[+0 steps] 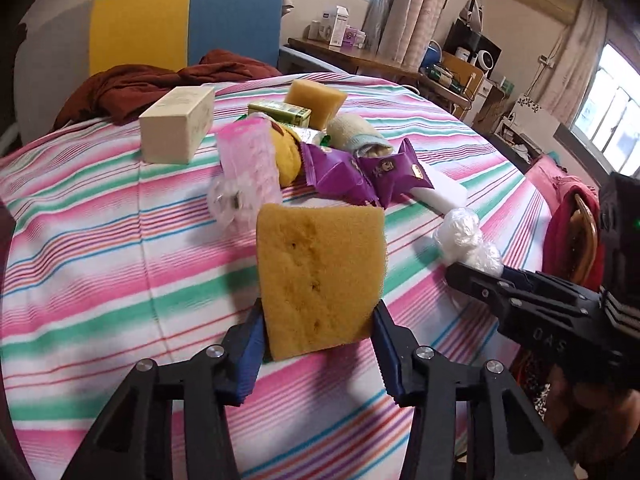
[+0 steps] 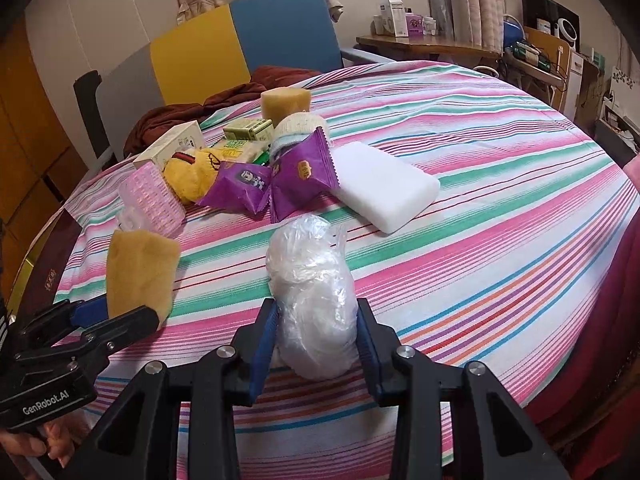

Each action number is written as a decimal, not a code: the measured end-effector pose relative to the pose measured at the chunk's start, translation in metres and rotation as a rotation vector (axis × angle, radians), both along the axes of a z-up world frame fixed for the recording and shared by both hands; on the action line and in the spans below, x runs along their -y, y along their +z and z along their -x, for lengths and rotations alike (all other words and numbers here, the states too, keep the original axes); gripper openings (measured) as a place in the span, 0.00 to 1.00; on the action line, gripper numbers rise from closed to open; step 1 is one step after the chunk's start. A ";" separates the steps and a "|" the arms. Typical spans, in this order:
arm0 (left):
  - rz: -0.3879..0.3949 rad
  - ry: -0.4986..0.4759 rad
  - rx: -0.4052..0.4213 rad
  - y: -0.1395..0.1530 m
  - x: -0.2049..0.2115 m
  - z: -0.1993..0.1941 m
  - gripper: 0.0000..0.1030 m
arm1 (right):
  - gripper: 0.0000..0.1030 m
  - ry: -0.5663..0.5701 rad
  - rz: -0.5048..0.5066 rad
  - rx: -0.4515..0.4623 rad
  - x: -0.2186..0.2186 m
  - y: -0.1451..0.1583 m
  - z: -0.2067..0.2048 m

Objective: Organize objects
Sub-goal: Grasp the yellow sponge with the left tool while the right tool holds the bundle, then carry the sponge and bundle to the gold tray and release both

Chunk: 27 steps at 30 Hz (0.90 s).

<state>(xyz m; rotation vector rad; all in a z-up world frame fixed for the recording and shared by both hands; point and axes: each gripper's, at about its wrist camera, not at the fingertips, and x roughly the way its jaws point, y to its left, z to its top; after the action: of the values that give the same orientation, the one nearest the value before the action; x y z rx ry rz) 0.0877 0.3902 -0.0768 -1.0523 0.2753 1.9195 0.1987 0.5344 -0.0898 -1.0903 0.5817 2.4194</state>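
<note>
My left gripper [image 1: 318, 326] is shut on a yellow sponge [image 1: 320, 276] and holds it above the striped tablecloth [image 1: 100, 280]; it also shows in the right wrist view [image 2: 138, 268]. My right gripper [image 2: 316, 330] is shut on a clear plastic bag bundle [image 2: 310, 292], seen in the left wrist view [image 1: 468, 240] at the right. A pile lies behind: two purple snack packets [image 2: 276, 184], a pink mesh pouch [image 2: 154, 196], a yellow plush [image 2: 190, 176], a white foam block [image 2: 386, 188], a cream box [image 1: 178, 124], a green carton [image 2: 248, 130], a second sponge [image 2: 285, 102] and a rolled sock [image 2: 298, 128].
A yellow and blue chair [image 2: 248, 40] with a brown cloth [image 2: 224, 98] stands behind the table. A dark red box [image 2: 60, 256] lies at the table's left edge. A cluttered wooden desk [image 2: 432, 44] is at the back right. A red garment on a chair [image 1: 572, 224] is at the right.
</note>
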 end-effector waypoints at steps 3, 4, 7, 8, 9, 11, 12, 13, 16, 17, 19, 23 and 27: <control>-0.008 -0.003 0.016 0.001 0.008 -0.002 0.48 | 0.35 0.020 0.025 0.001 0.006 0.002 0.003; -0.011 -0.001 0.020 0.002 0.012 -0.003 0.48 | 0.35 0.027 0.025 0.004 0.009 0.003 0.003; -0.016 0.006 0.023 0.003 0.022 -0.003 0.48 | 0.34 0.065 0.026 0.008 0.022 0.006 0.008; -0.020 0.010 0.023 0.004 0.026 -0.003 0.48 | 0.34 0.072 0.026 0.009 0.024 0.007 0.009; -0.022 0.013 0.026 0.004 0.029 -0.002 0.48 | 0.34 0.084 0.027 0.010 0.029 0.009 0.011; -0.029 0.027 0.031 0.005 0.038 0.001 0.48 | 0.34 0.106 0.024 0.011 0.037 0.011 0.014; -0.032 0.032 0.031 0.006 0.041 0.001 0.48 | 0.34 0.114 0.022 0.012 0.040 0.012 0.016; -0.036 0.039 0.032 0.007 0.045 0.003 0.48 | 0.34 0.122 0.021 0.010 0.043 0.014 0.017; -0.054 0.059 0.032 0.011 0.057 0.006 0.48 | 0.34 0.152 0.027 0.004 0.055 0.019 0.023; -0.060 0.064 0.032 0.012 0.061 0.007 0.48 | 0.34 0.158 0.027 0.002 0.057 0.020 0.025; -0.074 0.076 0.027 0.017 0.069 0.009 0.48 | 0.34 0.176 0.027 -0.009 0.065 0.025 0.028; -0.099 0.108 0.015 0.026 0.088 0.012 0.48 | 0.34 0.219 0.011 -0.032 0.082 0.039 0.040; -0.122 0.154 0.014 0.037 0.108 0.023 0.48 | 0.34 0.268 0.004 -0.058 0.103 0.053 0.063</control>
<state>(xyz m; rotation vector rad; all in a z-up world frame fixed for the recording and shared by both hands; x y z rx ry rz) 0.0649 0.2820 -0.0394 -1.0298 0.0694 2.0378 0.1357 0.4316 -0.0363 -1.1675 0.4853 2.6871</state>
